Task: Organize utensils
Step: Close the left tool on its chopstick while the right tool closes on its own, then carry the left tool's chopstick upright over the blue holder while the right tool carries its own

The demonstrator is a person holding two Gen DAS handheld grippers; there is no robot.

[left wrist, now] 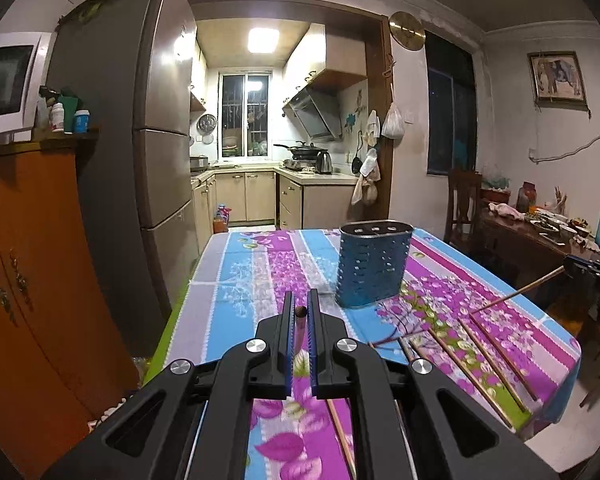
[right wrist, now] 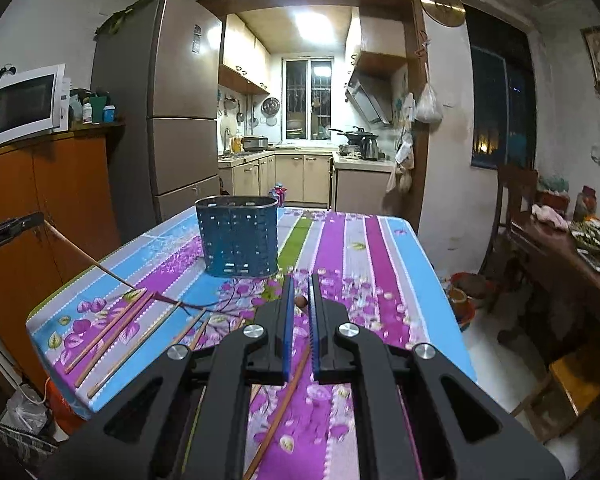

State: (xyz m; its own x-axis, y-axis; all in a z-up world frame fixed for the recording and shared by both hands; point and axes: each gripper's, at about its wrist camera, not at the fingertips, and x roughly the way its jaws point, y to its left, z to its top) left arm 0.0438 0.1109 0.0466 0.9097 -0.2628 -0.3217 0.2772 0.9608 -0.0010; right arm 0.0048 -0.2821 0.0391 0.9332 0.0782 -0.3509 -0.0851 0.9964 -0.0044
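A blue perforated utensil holder stands upright on the flowered tablecloth; it also shows in the right wrist view. My left gripper is shut on a chopstick that runs down below the jaws. My right gripper is shut on another chopstick. Each gripper shows at the edge of the other's view with its chopstick tip touching the cloth. Several loose chopsticks lie on the cloth right of my left gripper, and they show in the right wrist view.
The table's edges drop off at left and right. An orange cabinet with a microwave and a fridge stand left. A wooden side table with dishes and a chair are at the right.
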